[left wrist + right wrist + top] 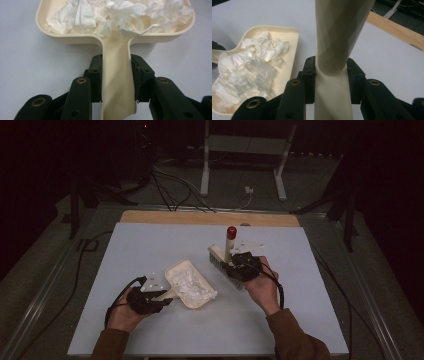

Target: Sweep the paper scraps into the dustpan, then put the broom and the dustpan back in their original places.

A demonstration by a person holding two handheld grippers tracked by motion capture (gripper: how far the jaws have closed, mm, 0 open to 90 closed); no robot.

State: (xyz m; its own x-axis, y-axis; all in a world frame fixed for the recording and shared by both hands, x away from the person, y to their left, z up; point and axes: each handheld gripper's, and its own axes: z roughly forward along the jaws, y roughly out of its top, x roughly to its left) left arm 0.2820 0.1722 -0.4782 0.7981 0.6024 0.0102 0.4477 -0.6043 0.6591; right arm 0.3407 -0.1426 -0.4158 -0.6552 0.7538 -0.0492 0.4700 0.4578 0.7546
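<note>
A cream dustpan (187, 282) lies on the pale table (150, 245), heaped with crumpled white paper (192, 287). My left gripper (159, 298) is shut on the dustpan's handle (117, 75); the paper (117, 13) fills the pan ahead of the jaws. A cream hand brush (223, 262) with a red-tipped handle (231, 232) stands to the right of the pan, bristles down. My right gripper (235, 265) is shut on the brush handle (337, 45). In the right gripper view the dustpan (287, 35) and its paper (252, 67) lie to the left.
A wooden strip (210, 218) runs along the table's far edge. Beyond it, cables (175, 185) and a white stand's legs (205, 175) are on the dark floor. Bare table surface lies right of the brush and at the far left.
</note>
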